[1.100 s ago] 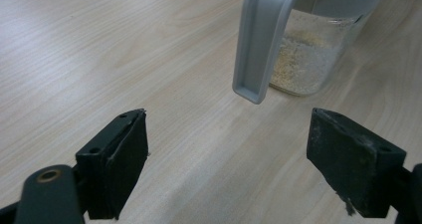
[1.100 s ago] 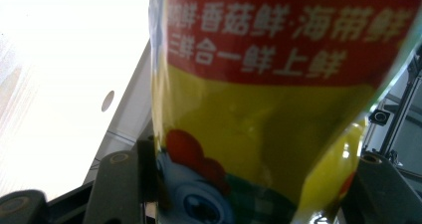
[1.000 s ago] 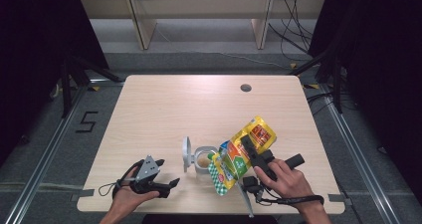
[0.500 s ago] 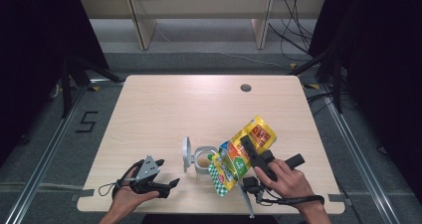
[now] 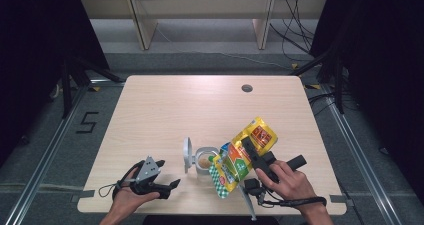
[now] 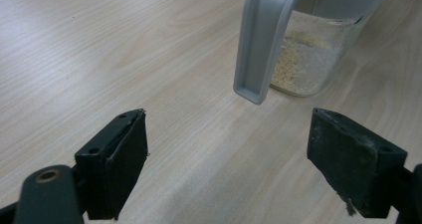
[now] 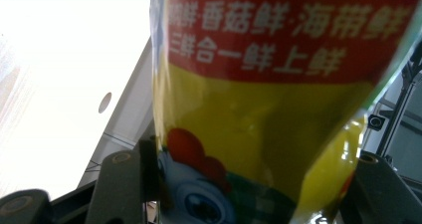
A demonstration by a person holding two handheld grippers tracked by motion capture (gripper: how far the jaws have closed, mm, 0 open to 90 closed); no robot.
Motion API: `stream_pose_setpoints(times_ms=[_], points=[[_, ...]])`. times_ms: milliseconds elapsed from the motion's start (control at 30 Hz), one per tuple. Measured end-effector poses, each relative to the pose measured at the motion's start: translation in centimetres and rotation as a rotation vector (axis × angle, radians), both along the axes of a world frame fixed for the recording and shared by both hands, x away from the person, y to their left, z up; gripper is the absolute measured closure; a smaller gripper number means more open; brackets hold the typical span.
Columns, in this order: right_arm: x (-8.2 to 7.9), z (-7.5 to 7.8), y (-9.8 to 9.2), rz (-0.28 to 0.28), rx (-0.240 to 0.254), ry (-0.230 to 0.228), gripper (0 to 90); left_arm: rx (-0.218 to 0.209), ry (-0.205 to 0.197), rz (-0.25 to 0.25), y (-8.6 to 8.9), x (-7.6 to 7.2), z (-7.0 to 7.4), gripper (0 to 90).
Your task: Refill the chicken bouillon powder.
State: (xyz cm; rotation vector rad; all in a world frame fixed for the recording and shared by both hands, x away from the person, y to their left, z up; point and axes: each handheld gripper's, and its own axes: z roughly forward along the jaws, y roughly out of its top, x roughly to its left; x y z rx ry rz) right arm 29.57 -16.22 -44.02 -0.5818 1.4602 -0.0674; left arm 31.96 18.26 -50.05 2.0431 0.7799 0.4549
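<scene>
A clear jar [image 5: 203, 161] with a grey flip lid [image 5: 187, 155] standing open sits near the table's front edge, with pale powder at its bottom [image 6: 304, 64]. My right gripper [image 5: 248, 153] is shut on a yellow seasoning bag [image 5: 243, 155], tilted with its lower end over the jar's mouth. Up close the bag [image 7: 268, 99] shows red lettering and a cartoon chicken between the jaws. My left gripper [image 5: 165, 177] lies low on the table left of the jar, open and empty [image 6: 229, 169], pointing at the lid [image 6: 261, 40].
The wooden table [image 5: 200, 110] has a round cable hole [image 5: 247, 88] at its back right. Beyond the table stand wooden shelf legs and loose cables on the floor. A number 5 marks the floor on the left.
</scene>
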Motion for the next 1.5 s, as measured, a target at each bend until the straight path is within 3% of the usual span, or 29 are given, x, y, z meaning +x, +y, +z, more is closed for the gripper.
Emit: stream_pose_setpoints(times_ms=[133,200,233,333,367,433,467,633,667,700,733,900,933,967,1000,1233,1400,1433,1467,1500], points=[[-0.04,-0.11,-0.12,-0.006,0.014,0.006,45.3,0.002,-0.001,0.000,0.02,-0.05,0.02,15.9],[-0.06,0.06,-0.10,-0.002,-0.002,-0.001,45.5,0.008,-0.003,0.001,0.04,-0.04,0.06,15.9],[-0.06,-0.07,-0.23,-0.007,0.020,0.007,45.6,0.006,-0.003,0.000,0.04,-0.05,0.05,15.9],[-0.14,0.27,-0.31,-0.003,-0.005,-0.005,46.1,0.007,0.001,-0.008,0.08,0.00,0.08,15.9],[-0.17,0.12,-0.50,-0.017,0.025,0.004,46.2,0.008,-0.003,0.000,0.05,-0.02,0.08,15.9],[-0.14,0.36,-0.52,-0.012,0.003,-0.004,46.4,-0.010,0.015,0.015,-0.04,-0.17,-0.02,15.9],[-0.13,0.41,-0.54,-0.010,-0.001,-0.005,46.4,0.009,-0.003,-0.003,0.06,-0.05,0.04,15.9],[-0.20,0.40,-0.65,-0.014,0.005,-0.004,46.5,0.011,-0.002,0.000,0.05,-0.08,0.08,15.9],[-0.27,0.25,-0.77,-0.022,0.029,0.003,46.6,0.002,-0.009,0.001,0.01,-0.05,-0.01,15.9],[-0.28,0.44,-0.67,-0.009,0.006,-0.005,46.5,-0.017,0.010,0.016,-0.10,-0.12,-0.10,15.9],[-0.29,0.38,-0.71,-0.013,0.013,0.000,46.6,-0.010,0.020,0.005,-0.01,-0.09,0.01,15.9],[-0.32,0.47,-0.76,-0.010,0.021,0.001,46.7,-0.014,0.006,0.001,-0.07,-0.09,0.00,15.9],[-0.33,0.54,-0.76,-0.007,0.018,-0.001,46.7,0.016,0.005,0.003,0.07,-0.04,0.08,15.9],[-0.28,0.70,-0.67,0.001,0.000,-0.004,46.7,-0.006,0.002,0.001,-0.01,-0.10,0.08,15.9],[-0.35,0.59,-0.77,-0.010,0.020,0.001,46.7,-0.004,0.005,-0.002,0.02,-0.12,0.10,15.9],[-0.31,0.70,-0.70,0.008,0.010,0.002,46.8,-0.006,0.000,0.001,0.00,-0.13,0.07,15.9],[-0.42,0.51,-0.62,0.001,0.021,0.010,46.8,-0.014,0.012,0.009,-0.06,-0.21,0.01,15.9],[-0.38,0.35,-0.65,0.002,0.033,0.015,46.8,-0.001,-0.002,0.001,0.00,-0.11,0.07,15.9],[-0.34,0.29,-0.65,0.003,0.033,0.016,46.8,-0.006,0.000,-0.001,-0.03,-0.07,0.06,15.9],[-0.27,0.43,-0.50,0.012,0.002,0.009,46.9,-0.008,-0.002,0.000,-0.04,-0.09,0.05,15.9]])
